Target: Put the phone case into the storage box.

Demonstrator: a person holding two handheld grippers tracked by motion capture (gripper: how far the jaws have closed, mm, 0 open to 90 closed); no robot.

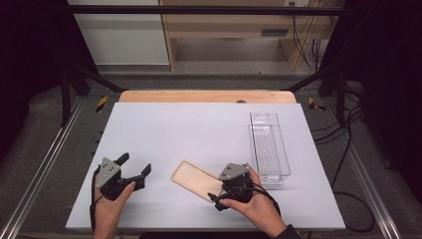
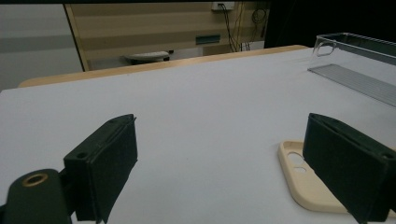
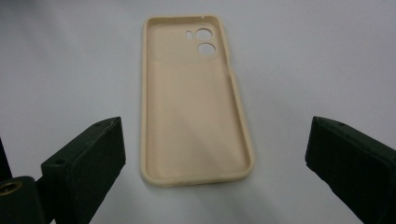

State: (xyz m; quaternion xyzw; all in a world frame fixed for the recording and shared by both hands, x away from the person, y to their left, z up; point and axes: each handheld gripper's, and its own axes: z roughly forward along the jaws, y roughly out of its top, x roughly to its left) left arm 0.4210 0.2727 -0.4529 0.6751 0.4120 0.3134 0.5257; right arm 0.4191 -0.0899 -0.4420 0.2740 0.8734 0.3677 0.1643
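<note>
Item: phone case (image 1: 195, 179), beige, soft-looking, lying flat on the white table (image 1: 199, 129) with its hollow inside facing up. Camera cut-outs sit at the end turned away from the right gripper. Place: near edge of the table, right of centre, between the two hands and just left of the clear tray.

Item: right gripper (image 1: 225, 195), held in the person's right hand (image 1: 256, 206). Place: over the near end of the phone case, pointing along its length. Jaws spread wide, one to each side of the case, neither touching it. Nothing gripped.

Item: left gripper (image 1: 134, 166), held in the person's left hand (image 1: 110, 206). Place: left part of the table, well apart from the phone case, pointing forward and to the right. Jaws spread wide, bare table between them. Nothing gripped.

Item: clear tray (image 1: 269, 145), long and narrow, ribbed floor, standing lengthwise at the right side of the table. Nothing inside.
</note>
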